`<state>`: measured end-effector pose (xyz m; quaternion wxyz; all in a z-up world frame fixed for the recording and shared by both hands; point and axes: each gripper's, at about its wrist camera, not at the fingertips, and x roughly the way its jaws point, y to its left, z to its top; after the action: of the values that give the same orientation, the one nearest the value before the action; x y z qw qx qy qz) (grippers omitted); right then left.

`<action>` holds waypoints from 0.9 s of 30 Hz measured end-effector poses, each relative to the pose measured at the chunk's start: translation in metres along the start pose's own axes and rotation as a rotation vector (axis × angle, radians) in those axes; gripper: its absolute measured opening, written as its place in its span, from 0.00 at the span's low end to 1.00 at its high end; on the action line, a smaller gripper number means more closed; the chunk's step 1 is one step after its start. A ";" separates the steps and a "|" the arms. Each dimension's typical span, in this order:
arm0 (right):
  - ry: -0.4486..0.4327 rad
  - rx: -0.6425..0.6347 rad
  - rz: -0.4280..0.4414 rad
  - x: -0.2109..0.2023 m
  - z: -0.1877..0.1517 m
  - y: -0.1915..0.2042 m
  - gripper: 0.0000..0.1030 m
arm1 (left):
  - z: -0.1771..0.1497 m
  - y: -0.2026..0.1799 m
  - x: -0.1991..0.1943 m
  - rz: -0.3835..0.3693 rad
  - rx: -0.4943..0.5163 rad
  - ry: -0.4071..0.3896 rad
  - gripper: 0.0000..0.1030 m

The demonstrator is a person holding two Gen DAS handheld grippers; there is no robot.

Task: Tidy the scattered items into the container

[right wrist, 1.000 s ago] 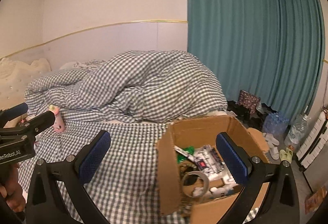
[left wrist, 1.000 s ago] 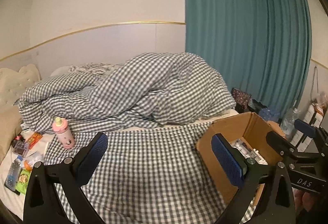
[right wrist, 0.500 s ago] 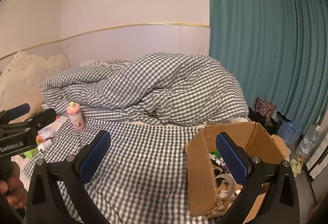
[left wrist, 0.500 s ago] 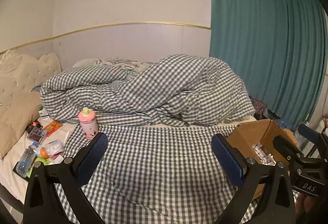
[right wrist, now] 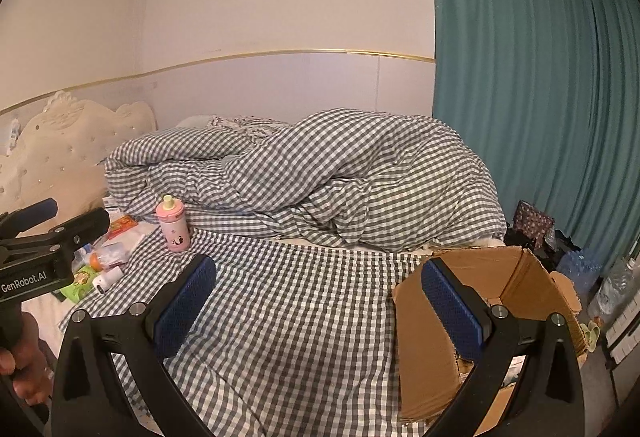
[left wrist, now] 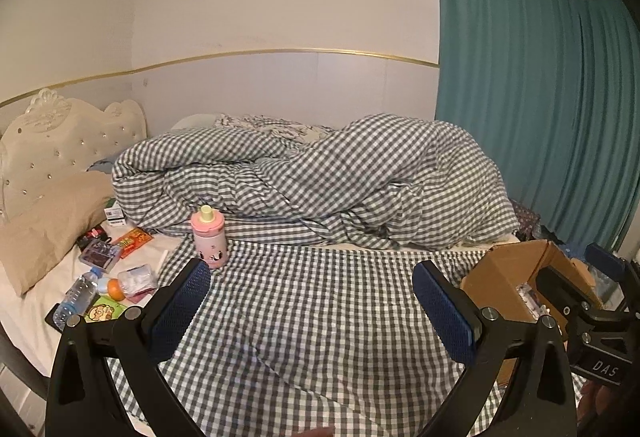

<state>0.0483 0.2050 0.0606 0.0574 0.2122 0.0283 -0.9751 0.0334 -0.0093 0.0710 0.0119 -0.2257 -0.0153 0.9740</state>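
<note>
While I hold both tools above the checked bedsheet [left wrist: 304, 317], the left tool [left wrist: 311, 307] has its 2 blue pads spread wide with nothing between them, and the right tool [right wrist: 318, 301] is spread the same way, also empty. Ahead of the left tool's left finger, a pink bottle [left wrist: 209, 237] with a pale yellow cap stands upright at the edge of the checked sheet, just in front of the bunched checked duvet [left wrist: 320, 181]. Further to the left of that tool, the scattered items lie on the white part of the bed: a clear water bottle [left wrist: 75, 299] on its side, an orange snack packet [left wrist: 134, 240], a small orange ball-like thing [left wrist: 114, 287] beside a crumpled clear wrapper [left wrist: 138, 278], a green packet [left wrist: 105, 312] and a dark purple packet [left wrist: 100, 255]. From the right wrist view I also see a small white roll [right wrist: 105, 280] near the green packet. To the right of the left tool, and directly behind the right tool's right finger, the cardboard box [right wrist: 420, 321] sits open at the bed's edge; I cannot make out its contents clearly. Behind it hangs a teal curtain [right wrist: 520, 97]. A cream tufted headboard [left wrist: 60, 141] and a tan pillow [left wrist: 44, 221] are far left.
</note>
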 end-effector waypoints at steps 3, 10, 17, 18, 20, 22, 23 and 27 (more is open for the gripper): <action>-0.001 -0.001 -0.003 -0.002 -0.001 0.002 1.00 | -0.001 0.000 -0.003 -0.001 0.001 0.001 1.00; -0.006 0.005 -0.015 -0.007 -0.001 -0.003 1.00 | -0.003 -0.005 -0.004 -0.003 0.014 -0.001 1.00; -0.003 0.005 -0.015 -0.007 -0.002 -0.005 1.00 | -0.003 -0.008 -0.004 -0.008 0.012 0.004 1.00; -0.003 0.005 -0.015 -0.007 -0.002 -0.005 1.00 | -0.003 -0.008 -0.005 -0.008 0.010 0.004 1.00; -0.002 0.005 -0.015 -0.007 -0.002 -0.005 1.00 | -0.003 -0.008 -0.005 -0.008 0.007 0.003 1.00; -0.001 0.006 -0.016 -0.006 -0.002 -0.005 1.00 | -0.002 -0.006 -0.004 -0.009 0.005 0.006 1.00; 0.000 0.006 -0.016 -0.006 -0.002 -0.005 1.00 | -0.002 -0.006 -0.003 -0.009 0.004 0.007 1.00; 0.004 0.007 -0.016 -0.004 -0.003 -0.007 1.00 | -0.003 -0.006 -0.002 -0.011 0.004 0.014 1.00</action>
<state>0.0523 0.2122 0.0596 0.0485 0.2143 0.0267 -0.9752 0.0363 -0.0031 0.0693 0.0179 -0.2324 -0.0147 0.9723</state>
